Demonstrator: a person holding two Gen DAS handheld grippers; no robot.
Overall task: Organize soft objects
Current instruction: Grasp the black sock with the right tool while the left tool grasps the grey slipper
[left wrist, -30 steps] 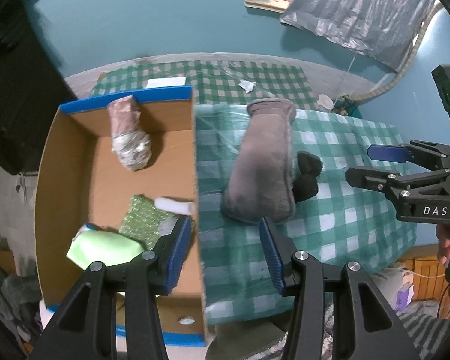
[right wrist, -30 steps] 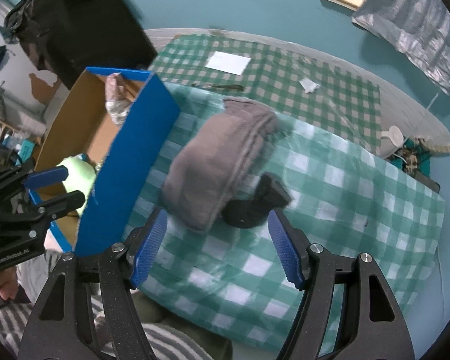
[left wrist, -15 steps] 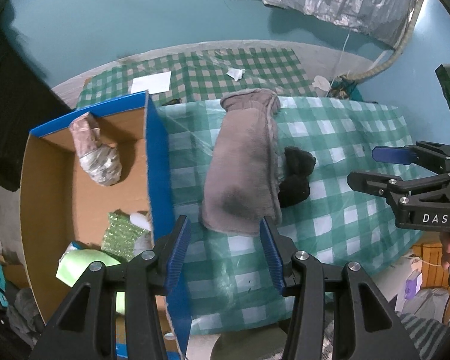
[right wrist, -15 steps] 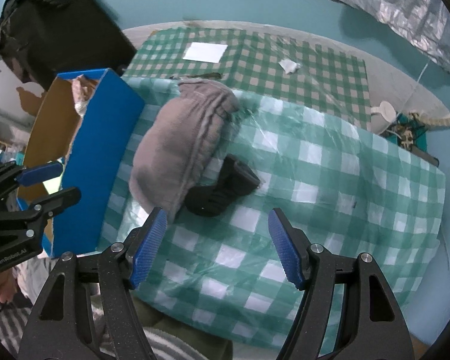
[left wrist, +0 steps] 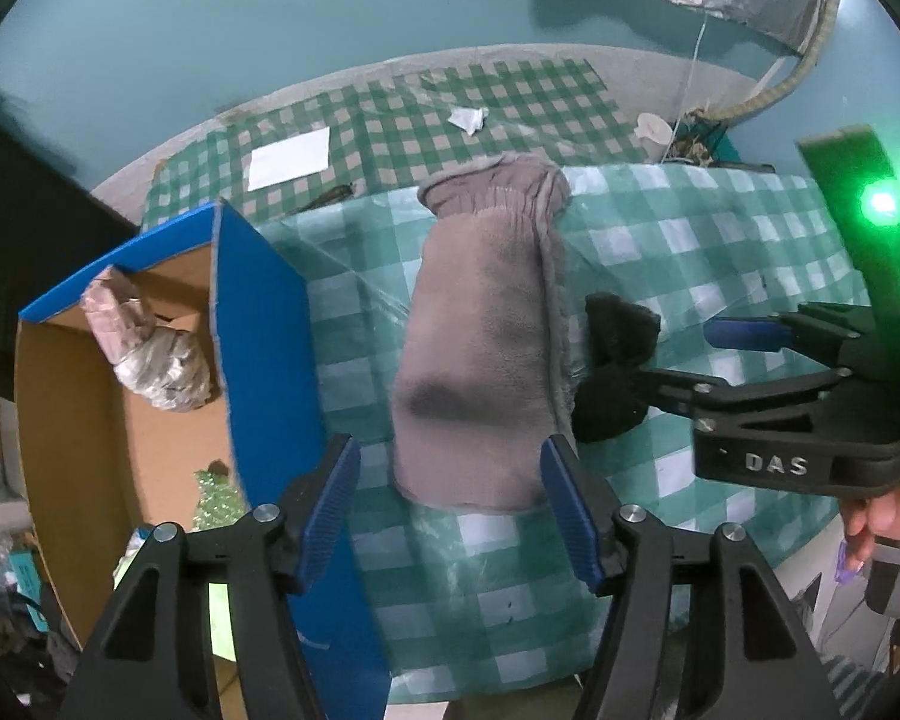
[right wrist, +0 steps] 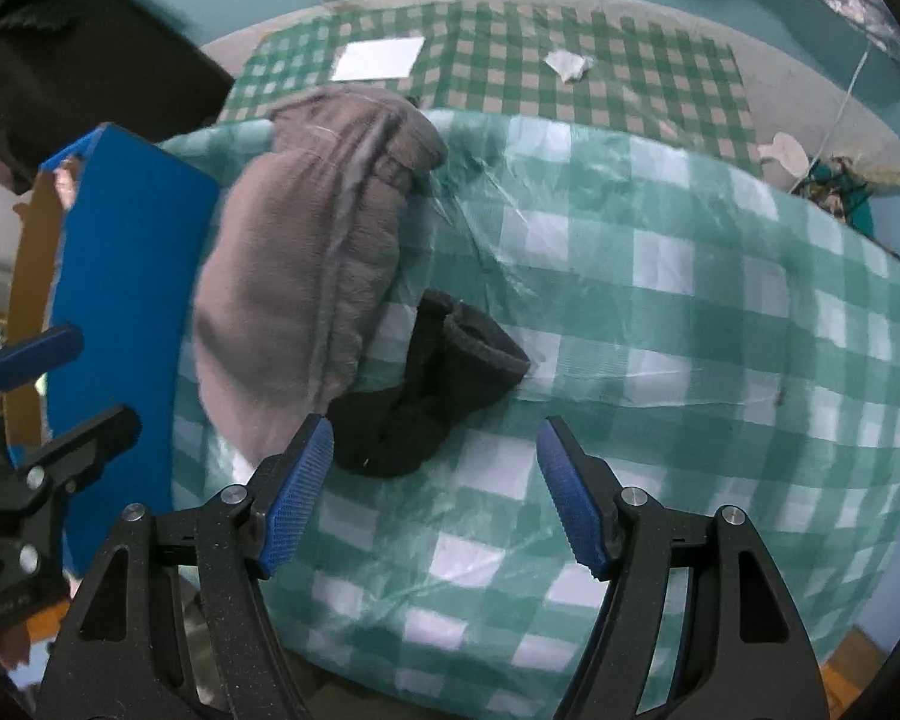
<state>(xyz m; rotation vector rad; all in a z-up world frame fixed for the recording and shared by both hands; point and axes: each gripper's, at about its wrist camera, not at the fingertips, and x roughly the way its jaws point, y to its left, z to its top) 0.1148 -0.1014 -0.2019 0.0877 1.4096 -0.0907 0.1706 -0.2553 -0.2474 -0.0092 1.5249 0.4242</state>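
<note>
A long grey fleece piece (left wrist: 480, 348) lies on the green checked tablecloth (left wrist: 720, 252), with a small black sock (left wrist: 615, 372) against its right side. My left gripper (left wrist: 450, 510) is open, its jaws either side of the grey piece's near end, just above it. My right gripper (right wrist: 435, 492) is open, low over the cloth, just in front of the black sock (right wrist: 432, 384); the grey piece (right wrist: 306, 264) lies to its left. The right gripper also shows in the left wrist view (left wrist: 690, 360).
A cardboard box with blue edges (left wrist: 258, 324) stands left of the table, holding a wrapped bundle (left wrist: 156, 360) and green items (left wrist: 216, 492). Behind lie a checked mat with white paper (left wrist: 288, 156) and a crumpled scrap (left wrist: 468, 117).
My left gripper has moved right from over the box to the grey piece's near end. My right gripper has moved closer to the black sock. Both stay open.
</note>
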